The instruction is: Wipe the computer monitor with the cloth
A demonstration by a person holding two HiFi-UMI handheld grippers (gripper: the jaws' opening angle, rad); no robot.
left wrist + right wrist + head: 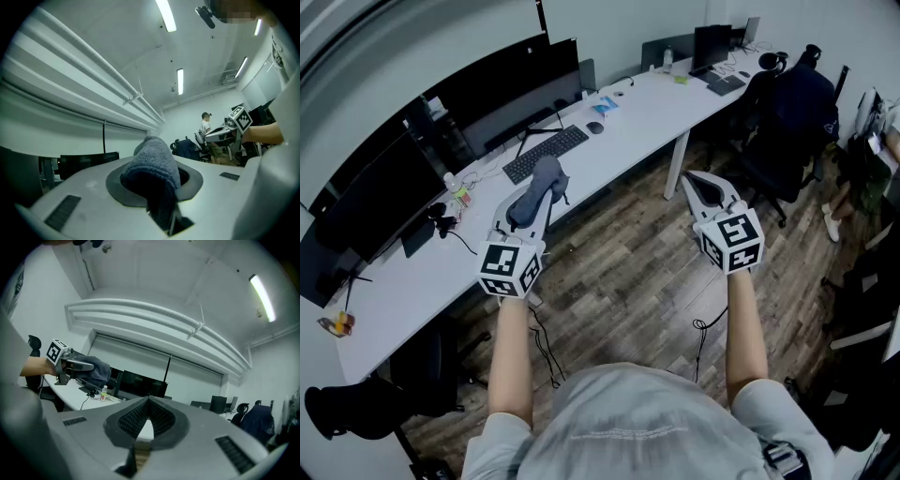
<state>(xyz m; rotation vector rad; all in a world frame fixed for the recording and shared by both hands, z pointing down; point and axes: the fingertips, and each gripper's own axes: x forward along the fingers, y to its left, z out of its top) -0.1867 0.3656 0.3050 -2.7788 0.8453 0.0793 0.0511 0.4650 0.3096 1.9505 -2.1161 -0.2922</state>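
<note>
Left tongs clamped on grey cloth, centre-left of frame, by the counter edge. Right tongs closed, empty, centre-right. Monitor upper left, clear of cloth.

Both arms out in front, forearms bare. L arm runs up toward 12 o'clock. My left gripper tilts to approx 1 o'clock, jaws clamped on the cloth, which bunches over the tips. R arm also heads to 12. My right gripper angles to 11 o'clock, jaws pressed together at the tips, nothing btwn them. The 2 grippers sit well apart, roughly level.
</note>
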